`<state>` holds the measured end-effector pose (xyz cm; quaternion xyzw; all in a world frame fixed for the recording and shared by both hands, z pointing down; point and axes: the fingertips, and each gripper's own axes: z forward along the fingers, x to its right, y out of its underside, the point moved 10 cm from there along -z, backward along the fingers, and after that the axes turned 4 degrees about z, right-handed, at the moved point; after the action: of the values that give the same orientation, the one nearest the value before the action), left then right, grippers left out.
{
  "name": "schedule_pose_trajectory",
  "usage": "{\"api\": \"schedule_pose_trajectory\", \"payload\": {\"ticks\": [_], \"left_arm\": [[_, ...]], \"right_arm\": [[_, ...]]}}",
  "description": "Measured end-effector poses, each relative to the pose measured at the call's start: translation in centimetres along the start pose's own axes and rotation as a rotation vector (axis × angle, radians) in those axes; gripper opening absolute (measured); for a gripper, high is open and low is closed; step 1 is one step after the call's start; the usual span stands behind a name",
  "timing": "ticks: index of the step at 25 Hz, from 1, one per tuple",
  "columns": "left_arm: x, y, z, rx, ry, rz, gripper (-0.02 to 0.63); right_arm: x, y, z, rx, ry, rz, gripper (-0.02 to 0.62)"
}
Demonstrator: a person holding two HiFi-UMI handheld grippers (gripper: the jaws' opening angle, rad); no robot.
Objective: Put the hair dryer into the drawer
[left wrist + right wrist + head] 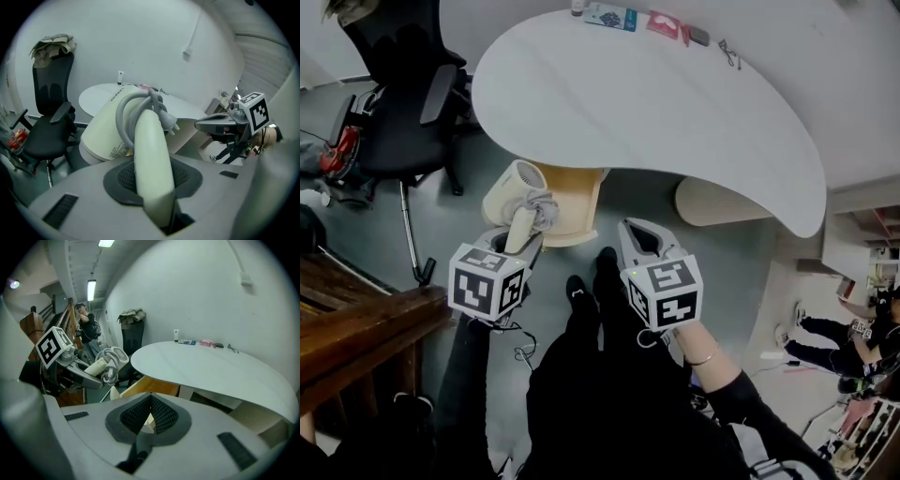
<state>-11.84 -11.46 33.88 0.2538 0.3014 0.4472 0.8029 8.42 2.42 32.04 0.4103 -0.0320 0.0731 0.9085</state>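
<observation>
While its handle sits clamped between the jaws of the left gripper [517,240], the cream hair dryer [515,190] is in the air above the grey floor, not in the drawer [586,214]. The left gripper view shows the jaws part-way apart, with both pads pressed on the handle. The barrel stands above the jaws and tilts away from the person. A grey cord [540,207] is wound in loops where barrel and handle meet, and its plug [170,123] sticks out to one side. From the head view the barrel overlaps the left rim of the drawer, a pale wooden box pulled open under the near edge of the white table [656,112]. The right gripper view shows the dryer up and to the left of that box, clear of it. The right gripper [643,240] hovers just to the right of the drawer, near the dryer but apart from it. Its jaw tips meet and there is nothing between them. On the far edge of the table lie a blue box [611,16], a red packet [664,22] and a small bottle [577,7]. A black office chair [403,122] stands to the left of the table, and dark wooden boards [356,328] fill the lower left. The person's black shoes [578,287] rest on the floor between the two grippers.
</observation>
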Motion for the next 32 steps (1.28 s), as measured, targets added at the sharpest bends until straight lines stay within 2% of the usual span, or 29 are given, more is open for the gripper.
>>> {"api": "schedule_pose_trajectory", "payload": {"ticks": [13,23,32], "left_arm": [[-2.1,1.5,5.2,-0.304,0.090,-0.026,0.117],[-3.2,2.1,9.3,-0.525,0.115,0.041,0.117],[-4.6,1.5,13.7,-0.679,0.163,0.045,0.117]], "right_arm": [[-0.2,0.0,4.3,-0.099,-0.044,-0.032,0.002],[0.3,0.3,7.3,-0.151,-0.095,-0.030,0.002],[1.6,0.4,9.7,-0.201,-0.131,-0.024,0.002]]}}
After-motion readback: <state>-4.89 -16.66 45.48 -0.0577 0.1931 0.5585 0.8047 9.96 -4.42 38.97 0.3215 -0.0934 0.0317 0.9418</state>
